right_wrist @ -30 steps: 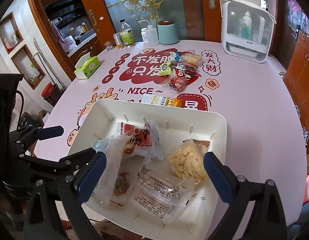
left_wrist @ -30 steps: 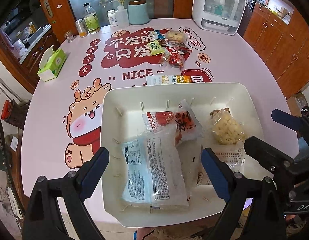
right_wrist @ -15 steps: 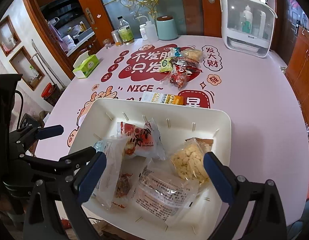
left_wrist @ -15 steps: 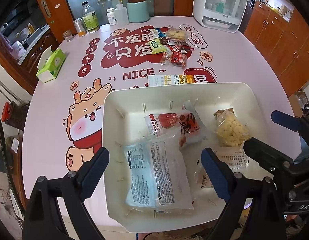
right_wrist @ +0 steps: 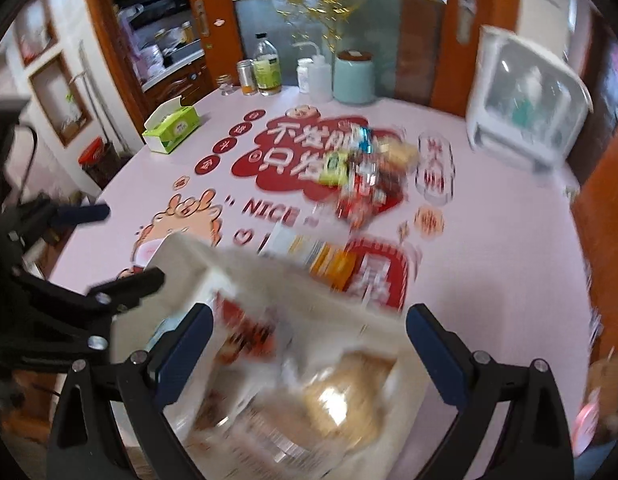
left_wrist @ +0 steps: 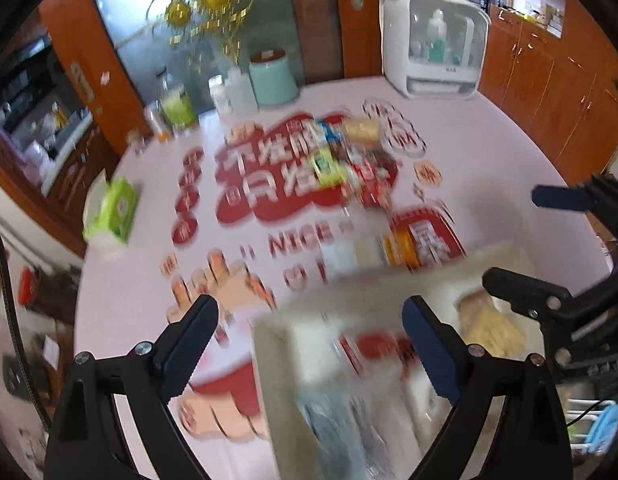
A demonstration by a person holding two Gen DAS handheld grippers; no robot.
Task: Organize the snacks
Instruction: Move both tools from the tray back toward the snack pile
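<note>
Both views now tilt up from the tray [left_wrist: 277, 344] toward the loose snacks [right_wrist: 365, 176] ahead. Left gripper [left_wrist: 309, 340] and right gripper [right_wrist: 309, 340] gape empty, likely heading for another pick.

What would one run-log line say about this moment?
left gripper: open, empty | right gripper: open, empty | white tray: holds packets | loose snack pile: on table | view: blurred

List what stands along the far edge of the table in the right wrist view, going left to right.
Green tissue box → small glass jar → tin can → green-labelled bottle → white squeeze bottle → mint canister → white cabinet appliance.
</note>
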